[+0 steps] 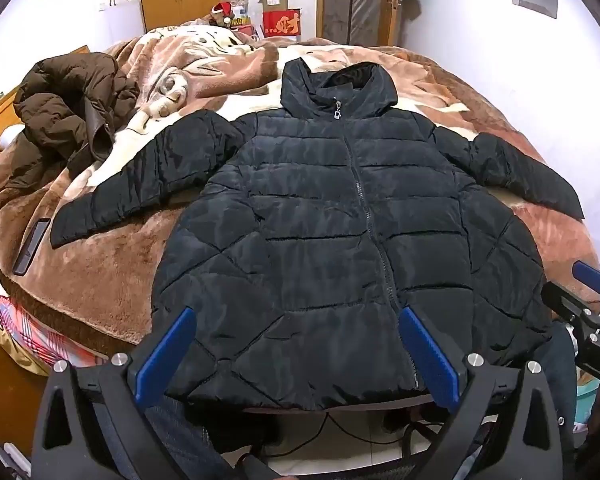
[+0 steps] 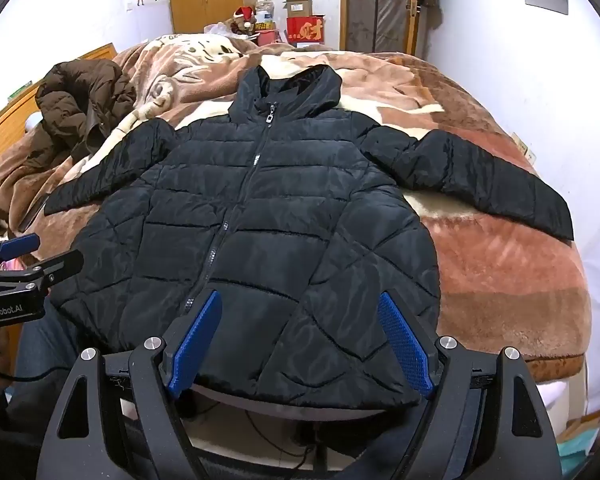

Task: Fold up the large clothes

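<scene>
a black quilted puffer jacket is lying front-up and zipped on a bed, spread flat over a brown plush blanket. its hood is pointing toward the far wall, both sleeves are reaching outward and slightly down, and its hem is hanging just over the near edge of the bed.

the left gripper is hovering above the hem near the zipper, jaws released wide and gripping nothing. the right gripper is hovering over the hem's right half, likewise wide open and empty.

nothing is looking folded yet, so the fold seems to be just starting. the next move probably calls for each claw to travel out to a sleeve or side edge, pinch the slippery padded fabric, and carry it across the chest.

there is bare blanket beside the right sleeve and beyond it the bed's edge. on the left, a crumpled brown coat is sitting near the left sleeve, and a dark phone is lying just beside that cuff, narrowing the room there.
</scene>
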{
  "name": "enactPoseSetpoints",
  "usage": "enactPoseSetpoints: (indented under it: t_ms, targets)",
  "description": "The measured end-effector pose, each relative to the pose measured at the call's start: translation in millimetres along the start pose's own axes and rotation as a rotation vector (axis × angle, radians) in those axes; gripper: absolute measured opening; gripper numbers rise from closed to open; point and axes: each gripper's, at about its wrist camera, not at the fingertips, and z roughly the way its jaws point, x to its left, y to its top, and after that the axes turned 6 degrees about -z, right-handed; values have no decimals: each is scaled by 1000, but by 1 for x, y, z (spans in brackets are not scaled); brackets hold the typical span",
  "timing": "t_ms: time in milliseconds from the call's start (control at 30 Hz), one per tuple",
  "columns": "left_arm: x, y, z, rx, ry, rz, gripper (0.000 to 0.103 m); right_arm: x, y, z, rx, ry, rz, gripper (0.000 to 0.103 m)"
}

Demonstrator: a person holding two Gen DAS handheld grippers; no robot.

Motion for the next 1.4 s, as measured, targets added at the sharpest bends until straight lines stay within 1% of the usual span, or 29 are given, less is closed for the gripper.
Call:
enactPoseSetpoints:
  t_ms: [100,167,300,333,467,500,900,1400]
  targets:
    - [0,0,-1,-5,-2,3,102,1,0,1,0,0,1,80]
    - [1,-3,3,9,3,2,102,1,0,0,-3,-1,0,80]
    - [4,-8,7,12,-5,-4,102,1,2,0,3,1,-2,80]
    - [6,-7,6,16,-7,-4,102,2,-6,4,8,-2,-2,80]
    - [5,-8,8,21,-8,-4,102,0,-7,2,8,-2,1,80]
    - [5,-8,8,21,-7,-4,102,2,-2,1,14,-5,-3,80]
    - [4,-9,7,25,-7,-3,102,4,-5,7,20,-3,-4,80]
    - [2,-9,7,27,-6,-4,102,3,-1,4,24,-3,-5,80]
